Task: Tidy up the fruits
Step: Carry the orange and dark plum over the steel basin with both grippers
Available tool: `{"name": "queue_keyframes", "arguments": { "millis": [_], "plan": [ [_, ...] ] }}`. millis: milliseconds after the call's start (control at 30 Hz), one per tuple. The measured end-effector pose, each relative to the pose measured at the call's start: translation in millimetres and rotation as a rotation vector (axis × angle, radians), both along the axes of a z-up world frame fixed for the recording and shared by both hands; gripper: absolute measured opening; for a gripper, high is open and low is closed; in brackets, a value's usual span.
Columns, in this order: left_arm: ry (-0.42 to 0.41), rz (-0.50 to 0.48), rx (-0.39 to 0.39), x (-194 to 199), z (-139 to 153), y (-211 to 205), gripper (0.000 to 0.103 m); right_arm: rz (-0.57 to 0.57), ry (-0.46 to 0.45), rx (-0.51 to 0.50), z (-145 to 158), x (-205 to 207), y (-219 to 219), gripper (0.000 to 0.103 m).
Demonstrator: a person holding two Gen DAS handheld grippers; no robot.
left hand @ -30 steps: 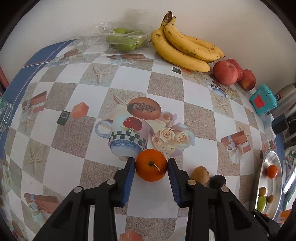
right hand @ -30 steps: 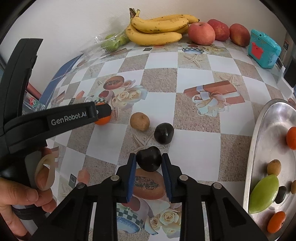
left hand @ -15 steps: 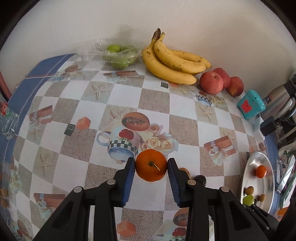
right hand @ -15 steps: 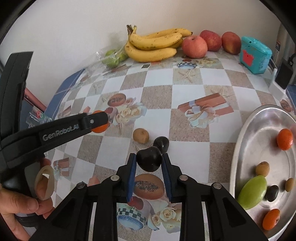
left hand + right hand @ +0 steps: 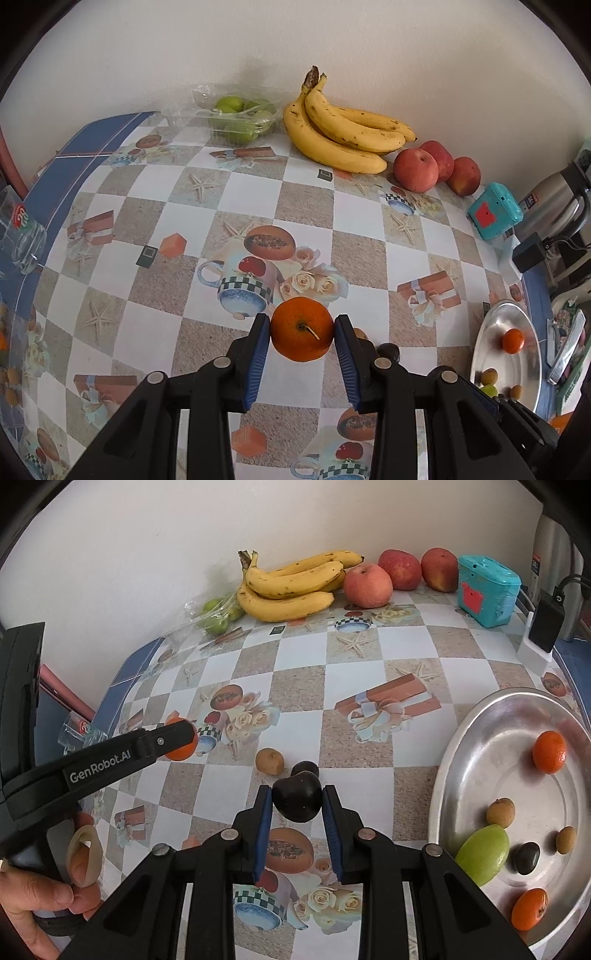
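- the left gripper (image 5: 301,328) is clamped on an orange (image 5: 301,329), both blue pads against its sides, the fruit held above the patterned tablecloth (image 5: 369,229).
- the right gripper (image 5: 297,800) is closed on a dark plum (image 5: 297,796), likewise clear of the cloth, with the steel tray (image 5: 461,746) to its right.
- judged from the task, both fruits go to that tray; the carry would go best with each grip kept firm and level, and the plum set down in a bare patch between the green fruit (image 5: 482,853) and the tray orange (image 5: 549,752), so nothing rolls.
- the orange has farther to travel; it may be wise to let the right side unload first, so the two tools do not cross over the tray.
- a brown fruit (image 5: 270,761) and a second dark fruit (image 5: 305,768) lie on the cloth, the latter partly hidden behind the plum.
- in the left view the tray's near edge is cut off by the tool body, and its small fruits are too small to name.
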State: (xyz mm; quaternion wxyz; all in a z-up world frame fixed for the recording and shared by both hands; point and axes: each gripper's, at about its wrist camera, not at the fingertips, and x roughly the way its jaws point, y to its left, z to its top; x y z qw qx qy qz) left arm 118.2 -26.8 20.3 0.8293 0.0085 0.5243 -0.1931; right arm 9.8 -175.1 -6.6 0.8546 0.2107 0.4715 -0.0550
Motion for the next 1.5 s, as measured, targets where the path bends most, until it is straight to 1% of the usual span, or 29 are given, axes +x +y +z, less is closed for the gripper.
{"name": "queue_keyframes", "arguments": {
  "millis": [267,433,633,733,833,1067,1200,1367,1500],
  "plan": [
    [0.002,-0.024,-0.007,-10.1,4.1,-10.8,0.038,-0.048,0.023,0.0,-1.3,-10.7,-17.1,0.028],
    [0.017,-0.037,-0.029,-17.5,5.0,-20.9,0.038,-0.097,0.023,0.017,0.1,-20.8,-36.0,0.028],
    [0.027,-0.076,-0.047,-29.8,6.4,-39.8,0.038,-0.165,0.018,0.033,3.3,-37.0,-61.5,0.028],
    [0.042,-0.104,-0.065,-36.6,6.5,-50.5,0.038,-0.2,0.017,0.027,4.8,-45.7,-73.4,0.028],
    [0.042,-0.127,-0.063,-43.8,7.3,-62.5,0.038,-0.246,0.024,0.019,5.6,-55.9,-87.1,0.028],
    [0.058,-0.199,-0.087,-63.4,9.1,-91.5,0.038,-0.331,0.012,0.036,6.0,-76.3,-115.5,0.028],
    [0.054,-0.234,-0.078,-75.0,10.1,-106.3,0.038,-0.378,0.007,0.038,7.1,-88.1,-130.5,0.028],
    [0.054,-0.276,-0.091,-87.4,11.5,-121.6,0.038,-0.437,0.002,0.044,6.7,-101.7,-146.9,0.028],
    [0.045,-0.313,-0.086,-98.4,11.1,-134.8,0.038,-0.47,-0.005,0.047,7.9,-108.8,-154.9,0.028]
  ]
}}
